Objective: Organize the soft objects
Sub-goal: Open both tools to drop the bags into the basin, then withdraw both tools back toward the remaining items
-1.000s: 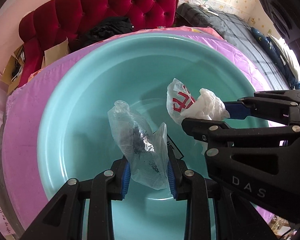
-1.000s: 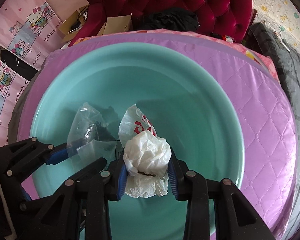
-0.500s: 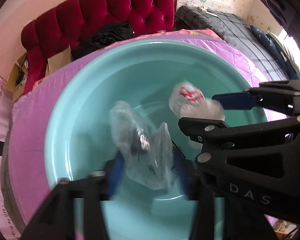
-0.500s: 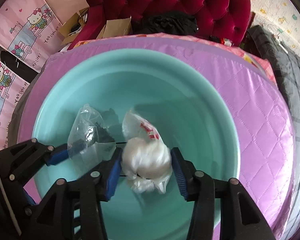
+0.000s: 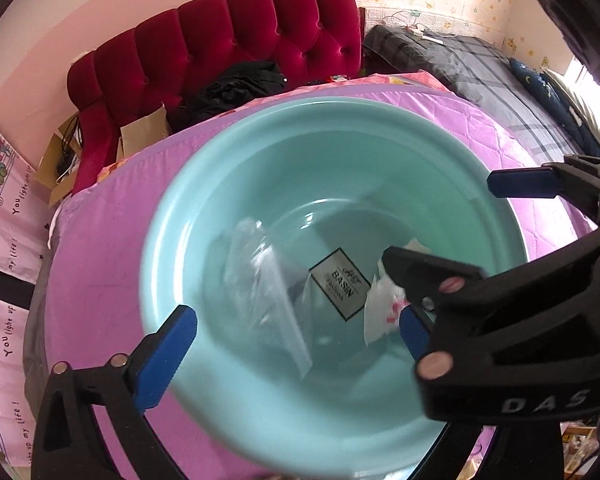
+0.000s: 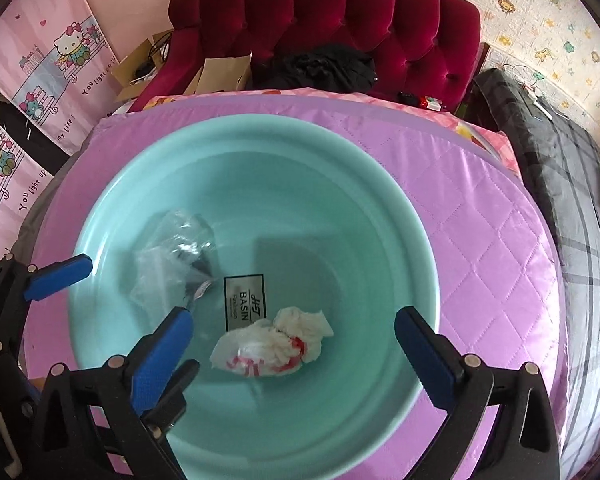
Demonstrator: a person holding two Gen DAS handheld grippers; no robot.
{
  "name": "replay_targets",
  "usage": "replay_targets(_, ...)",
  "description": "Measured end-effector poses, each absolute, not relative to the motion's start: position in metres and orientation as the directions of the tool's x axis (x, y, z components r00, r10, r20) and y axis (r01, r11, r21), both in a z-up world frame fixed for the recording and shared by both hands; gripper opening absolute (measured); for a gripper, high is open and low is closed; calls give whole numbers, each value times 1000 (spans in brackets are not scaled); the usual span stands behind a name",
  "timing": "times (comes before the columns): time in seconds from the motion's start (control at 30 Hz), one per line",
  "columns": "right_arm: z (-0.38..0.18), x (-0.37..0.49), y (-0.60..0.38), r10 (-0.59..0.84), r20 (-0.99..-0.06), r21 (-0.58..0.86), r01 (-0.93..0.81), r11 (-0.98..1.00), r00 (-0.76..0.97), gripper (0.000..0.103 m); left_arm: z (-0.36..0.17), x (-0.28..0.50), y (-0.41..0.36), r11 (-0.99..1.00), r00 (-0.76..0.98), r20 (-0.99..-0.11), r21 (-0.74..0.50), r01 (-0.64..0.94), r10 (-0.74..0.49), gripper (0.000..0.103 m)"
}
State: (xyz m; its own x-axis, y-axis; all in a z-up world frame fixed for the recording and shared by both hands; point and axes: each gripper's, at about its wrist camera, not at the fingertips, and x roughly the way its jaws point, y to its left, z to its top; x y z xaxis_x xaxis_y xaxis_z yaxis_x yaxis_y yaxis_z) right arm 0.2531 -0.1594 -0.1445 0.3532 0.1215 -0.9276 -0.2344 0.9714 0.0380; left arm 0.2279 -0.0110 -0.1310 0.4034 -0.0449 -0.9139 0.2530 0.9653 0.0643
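A teal basin (image 5: 328,104) (image 6: 260,122) sits on a purple quilted cover. A crumpled clear plastic bag (image 5: 266,288) (image 6: 172,252) lies inside it at the left, blurred in the left wrist view. To its right, on the basin floor, lies a white plastic bag with red print (image 6: 272,350) (image 5: 382,308). My left gripper (image 5: 292,332) (image 6: 136,320) hovers above the clear bag and my right gripper (image 6: 292,316) (image 5: 440,220) above the white bag. The jaws of both are opening wide, and their pads touch neither bag.
The purple cover (image 6: 480,240) surrounds the basin. Behind it stands a red tufted sofa (image 6: 340,12) with a black garment (image 6: 320,66) and cardboard boxes (image 6: 220,72). A dark plaid bed (image 6: 560,152) runs along the right. A black label (image 6: 244,300) marks the basin floor.
Both grippers went from shut on their bags to wide open and lifted. The clear bag and the white bag dropped to the basin floor.
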Motion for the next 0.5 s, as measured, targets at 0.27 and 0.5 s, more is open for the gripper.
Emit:
replay_targets(0.27,-124,217,-160,117,-919,26,-240,971,376,103,-114,194,-4,970,420,-906,51,237,-55,103)
replay_targets(0.5,-106,183,-161,128,-908,32,-237,971,399,103,-100,161,0,969,421,-905,50,243,-59,103)
